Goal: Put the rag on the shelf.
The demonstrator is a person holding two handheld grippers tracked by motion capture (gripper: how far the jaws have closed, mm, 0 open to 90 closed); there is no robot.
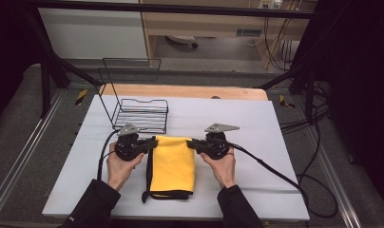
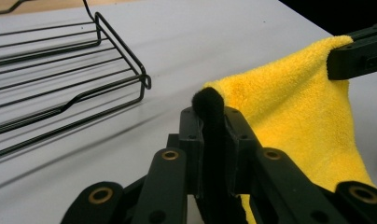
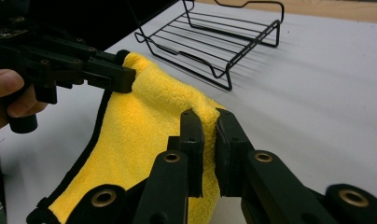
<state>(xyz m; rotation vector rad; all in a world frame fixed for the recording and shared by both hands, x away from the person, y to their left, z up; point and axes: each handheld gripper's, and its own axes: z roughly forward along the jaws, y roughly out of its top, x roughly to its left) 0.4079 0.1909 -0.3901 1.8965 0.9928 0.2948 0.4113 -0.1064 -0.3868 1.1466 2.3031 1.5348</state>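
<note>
Both tools (image 1: 154, 142) clamped on towel (image 1: 172, 164)

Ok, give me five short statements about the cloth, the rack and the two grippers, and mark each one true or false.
1. The left gripper is clamped on the black-trimmed corner of the yellow cloth. True.
2. The right gripper hangs open above the cloth. False: its jaws are shut on the cloth's far edge.
3. The cloth lies inside the wire rack. False: it is on the white table, nearer the person than the rack.
4. The rack holds nothing. True.
5. The cloth lies fully flat. False: its far edge is lifted between the two grippers.
</note>
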